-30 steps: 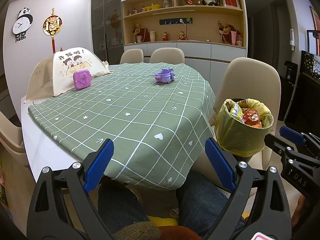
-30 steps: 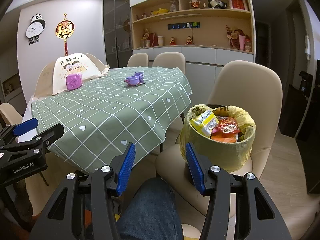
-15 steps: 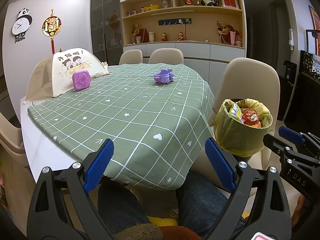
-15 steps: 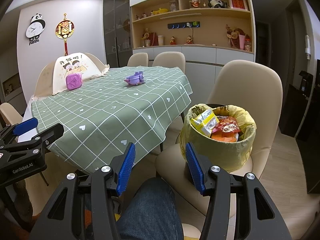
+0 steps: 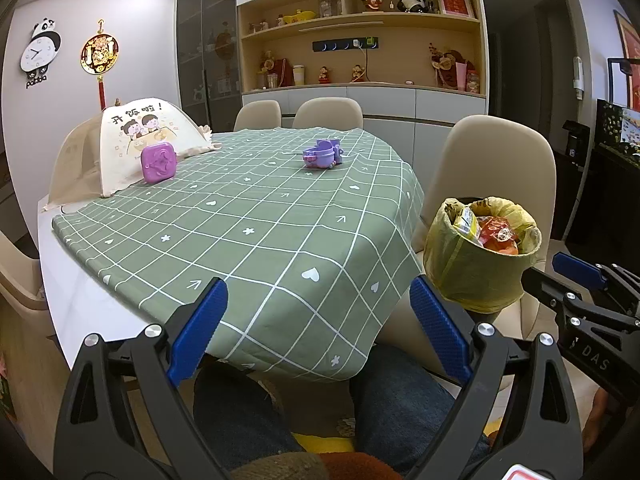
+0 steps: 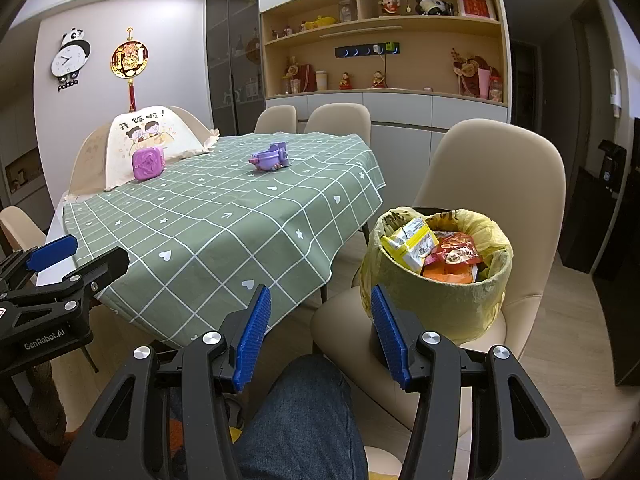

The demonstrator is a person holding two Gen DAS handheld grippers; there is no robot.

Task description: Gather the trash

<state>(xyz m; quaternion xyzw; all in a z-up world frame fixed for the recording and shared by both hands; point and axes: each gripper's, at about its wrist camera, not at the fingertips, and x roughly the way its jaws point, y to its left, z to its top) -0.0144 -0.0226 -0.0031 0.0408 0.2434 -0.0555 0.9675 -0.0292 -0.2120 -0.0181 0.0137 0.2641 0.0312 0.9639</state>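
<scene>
On the chair (image 6: 496,184) right of the table (image 5: 256,232) stands the bin (image 6: 440,292), its yellow liner full of wrappers (image 6: 452,256). Both grippers, left (image 5: 316,324) and right (image 6: 316,336), hang apart, empty. Those packets look light, crinkly, slippery; pinch a flat edge.

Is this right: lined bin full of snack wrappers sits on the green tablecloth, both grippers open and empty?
Not quite. The bin sits on the seat of the beige chair beside the table, not on the green tablecloth; the right wrist view shows it. The rest holds: snack wrappers inside, left gripper and right gripper open and empty.
</scene>
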